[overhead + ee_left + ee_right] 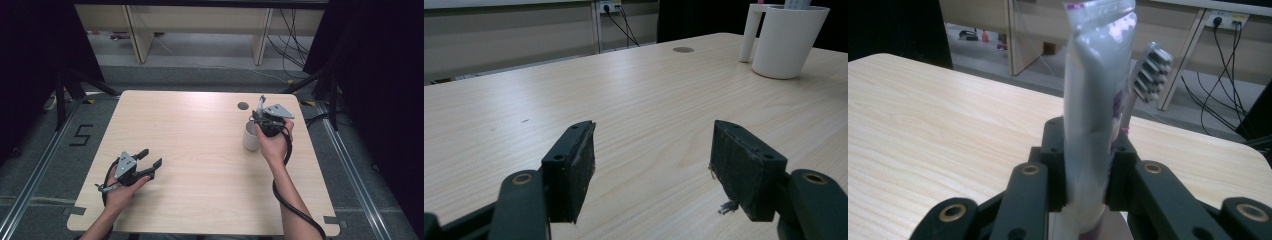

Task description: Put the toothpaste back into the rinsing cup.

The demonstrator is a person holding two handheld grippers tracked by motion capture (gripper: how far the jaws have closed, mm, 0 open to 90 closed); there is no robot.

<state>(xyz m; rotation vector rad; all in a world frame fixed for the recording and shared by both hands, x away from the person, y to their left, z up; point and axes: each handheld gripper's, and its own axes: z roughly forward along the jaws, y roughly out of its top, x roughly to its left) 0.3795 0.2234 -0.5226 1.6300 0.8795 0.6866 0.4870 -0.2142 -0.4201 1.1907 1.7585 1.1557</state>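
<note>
My right tongs (1087, 195) are clenched on a flat, soft-sided plastic toothpaste tube (1095, 100), pale silver-grey with a purple band at its crimped top edge and purple print lower down. The black padded jaws press on its two faces low on the body, so the tube stands nearly upright, its long axis running straight up out of the tongs and away from the table. Just behind it to the right stands a toothbrush (1148, 75) with a grey ribbed head, also upright, its thin neck dropping behind the right jaw.

In the high view my right tongs (261, 114) sit at the far right of the pale wood-grain laminate table (200, 150), right over a smooth white cup with a handle (250, 137), which stands just near of a small round grommet hole. The tube's tip pokes up above the grey plate.

My left tongs (151, 162) rest near the left edge of the table, well apart from the cup, released, with nothing between the rough, frayed black pads (579, 165). Along them the white cup (786, 42) shows far off to the right, its handle turned left.
</note>
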